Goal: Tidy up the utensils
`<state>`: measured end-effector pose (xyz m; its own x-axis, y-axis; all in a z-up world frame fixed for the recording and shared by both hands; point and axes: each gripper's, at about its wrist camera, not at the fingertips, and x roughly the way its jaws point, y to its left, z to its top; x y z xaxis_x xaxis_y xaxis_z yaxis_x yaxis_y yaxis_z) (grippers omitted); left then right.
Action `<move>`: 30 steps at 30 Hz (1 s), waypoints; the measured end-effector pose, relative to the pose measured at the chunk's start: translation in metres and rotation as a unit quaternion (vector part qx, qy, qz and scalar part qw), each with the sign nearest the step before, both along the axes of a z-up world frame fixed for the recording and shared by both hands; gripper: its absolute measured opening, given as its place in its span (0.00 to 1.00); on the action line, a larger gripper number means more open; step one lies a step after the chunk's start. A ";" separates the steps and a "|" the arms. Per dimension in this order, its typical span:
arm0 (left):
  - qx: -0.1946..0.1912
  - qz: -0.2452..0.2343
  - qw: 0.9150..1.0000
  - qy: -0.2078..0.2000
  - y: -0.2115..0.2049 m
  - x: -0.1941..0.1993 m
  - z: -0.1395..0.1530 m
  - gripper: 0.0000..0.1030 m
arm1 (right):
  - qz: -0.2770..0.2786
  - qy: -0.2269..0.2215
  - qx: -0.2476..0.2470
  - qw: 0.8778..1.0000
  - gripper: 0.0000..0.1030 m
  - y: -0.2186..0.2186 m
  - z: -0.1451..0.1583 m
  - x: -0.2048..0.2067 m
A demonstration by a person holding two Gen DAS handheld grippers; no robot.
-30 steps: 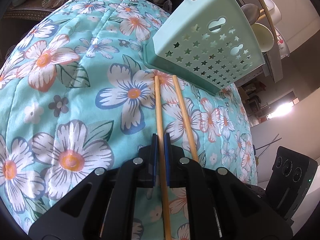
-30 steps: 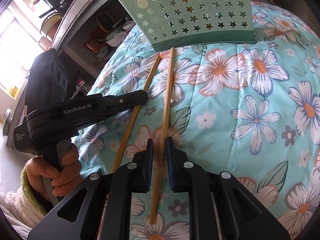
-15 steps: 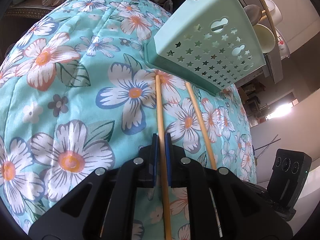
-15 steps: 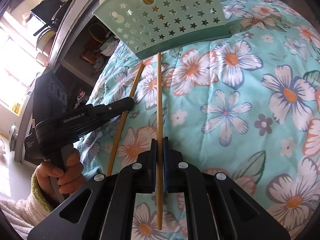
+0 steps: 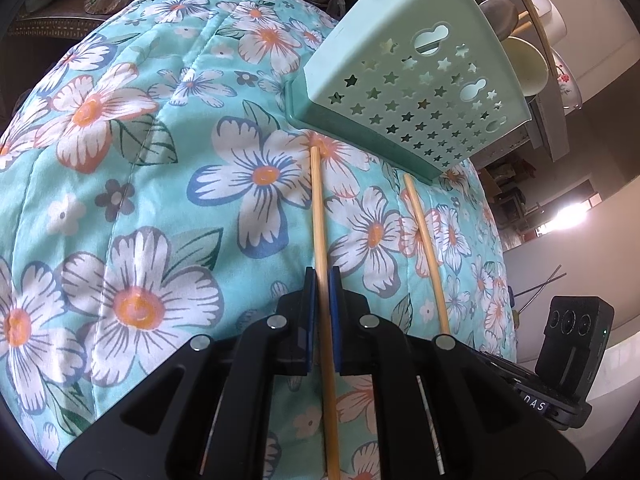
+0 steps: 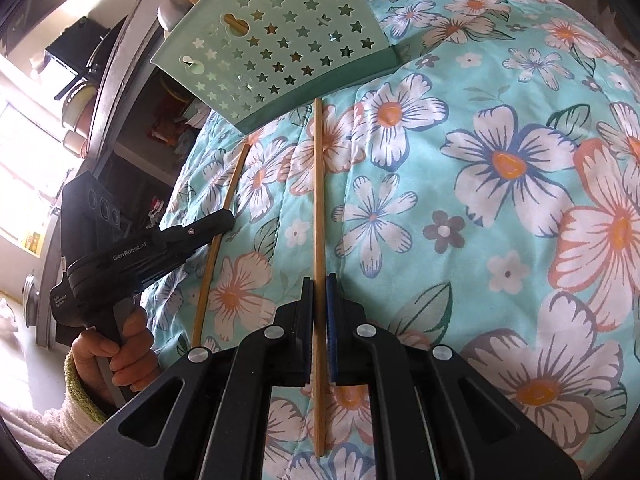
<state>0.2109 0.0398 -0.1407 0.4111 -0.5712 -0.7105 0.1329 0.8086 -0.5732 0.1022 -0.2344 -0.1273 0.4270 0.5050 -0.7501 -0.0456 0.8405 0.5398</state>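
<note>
Two bamboo chopsticks lie on the floral cloth, tips toward a mint green star-perforated utensil holder [image 5: 416, 92], which also shows in the right wrist view [image 6: 276, 48]. My left gripper [image 5: 322, 276] is shut on one chopstick [image 5: 318, 208]. The other chopstick [image 5: 426, 252] runs to its right. My right gripper [image 6: 319, 284] is shut on that other chopstick [image 6: 318, 184]. In the right wrist view the left gripper [image 6: 216, 224] holds its chopstick [image 6: 230, 196] to the left.
The floral quilted cloth [image 5: 132, 168] covers the table. The holder carries spoons [image 5: 520, 64] and more chopsticks. Shelves with dishes stand behind [image 6: 88, 92]. The person's left hand [image 6: 116, 352] grips the left handle. The right gripper's body [image 5: 572, 340] sits at the right.
Both grippers closed on their chopsticks. The right gripper drew its chopstick away to the right, so the two chopsticks now lie farther apart.
</note>
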 end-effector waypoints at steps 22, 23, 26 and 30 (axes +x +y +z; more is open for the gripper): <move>0.028 -0.014 0.999 0.002 -0.009 0.019 0.006 0.13 | 0.003 0.000 0.004 1.000 0.06 0.000 -0.002 0.000; 0.030 -0.013 0.999 0.001 -0.009 0.022 0.006 0.13 | 0.003 0.000 0.004 1.000 0.06 -0.001 -0.002 0.000; 0.034 -0.008 0.999 -0.004 -0.012 0.030 0.006 0.13 | 0.003 -0.001 0.004 1.000 0.06 -0.001 -0.002 0.000; 0.044 -0.006 0.999 -0.016 -0.016 0.037 0.008 0.13 | 0.003 0.000 0.004 1.000 0.06 -0.001 -0.002 0.001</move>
<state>0.2475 0.0239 -0.1330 0.4279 -0.5132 -0.7440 0.1610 0.8533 -0.4960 0.1030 -0.2355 -0.1297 0.4249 0.5138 -0.7453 -0.0505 0.8355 0.5472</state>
